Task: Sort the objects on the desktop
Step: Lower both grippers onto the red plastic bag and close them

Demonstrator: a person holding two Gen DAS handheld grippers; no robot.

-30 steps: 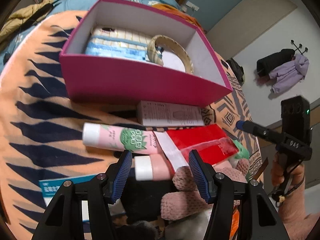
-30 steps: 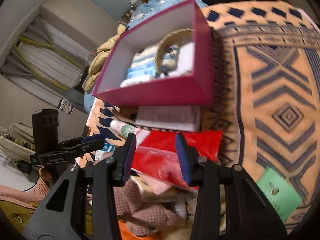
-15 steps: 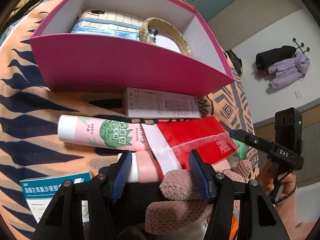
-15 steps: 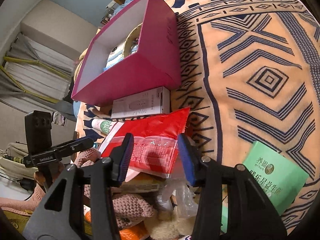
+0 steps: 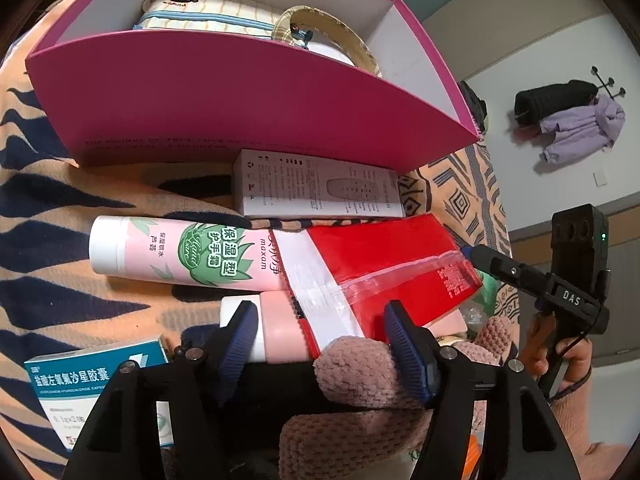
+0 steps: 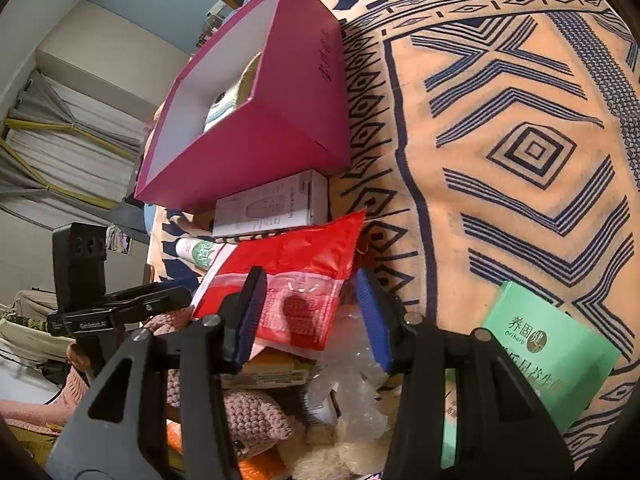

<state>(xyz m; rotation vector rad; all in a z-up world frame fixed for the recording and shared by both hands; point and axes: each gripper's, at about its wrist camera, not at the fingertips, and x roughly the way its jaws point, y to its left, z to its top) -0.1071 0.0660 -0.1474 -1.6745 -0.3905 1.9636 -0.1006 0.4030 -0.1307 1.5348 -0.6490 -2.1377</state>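
Desktop clutter on an orange cloth (image 6: 500, 92) with dark blue geometric pattern. A magenta box (image 5: 256, 108) with white interior stands open at the far side; inside it lie a striped cream-and-blue pouch (image 5: 208, 14) and a tan ring-shaped item (image 5: 332, 36), partly hidden by the box's near wall. Touching the box's near wall lies a pale grey carton (image 5: 316, 190) printed with small text and a device outline. Just beside the carton lies a pink tube (image 5: 184, 254) with white cap and green leaf emblem, lettered "maxom". A glossy red zip pouch (image 5: 384, 264) with a white strip along one end overlaps the tube's tail and covers part of a second pink tube (image 5: 276, 330) below it.

The left gripper (image 5: 322, 344) hangs with jaws apart over this second tube and the pouch's white end, gripping nothing; a knitted dusty-pink item (image 5: 360, 400) lies under its right finger. A teal-and-white medicine box (image 5: 84, 380) lies to its left.

The right gripper (image 6: 310, 314) is likewise spread wide over the red pouch's near edge, without visible contact. Beneath it lie crumpled clear plastic (image 6: 352, 384) and what may be a yellowish packet. A green carton (image 6: 548, 352) lies to its right, well apart from the pile.
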